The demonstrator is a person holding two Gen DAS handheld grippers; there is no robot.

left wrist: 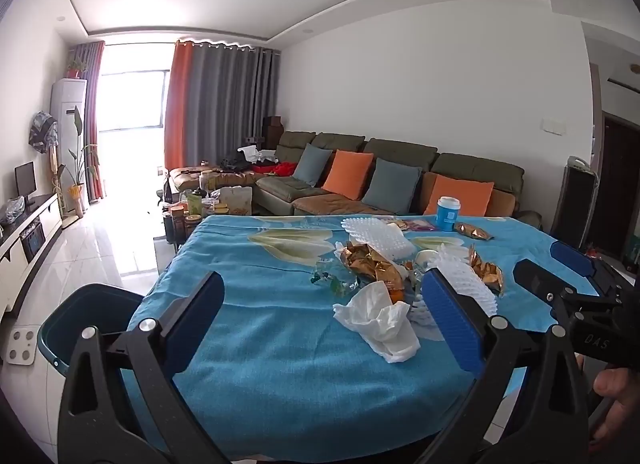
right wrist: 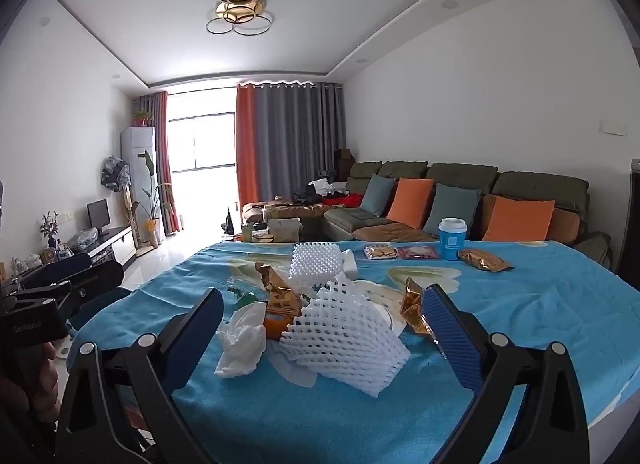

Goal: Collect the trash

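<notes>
1. Left gripper hangs with jaws spread wide, holding nothing; a crumpled tissue lies just ahead of it, nearer its right finger
2. Right gripper is likewise wide open, a white foam net lying between its fingers on the blue tablecloth

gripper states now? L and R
Left gripper: open, holding nothing, above the table.
Right gripper: open, holding nothing, white foam net between its fingers, not gripped.
</notes>
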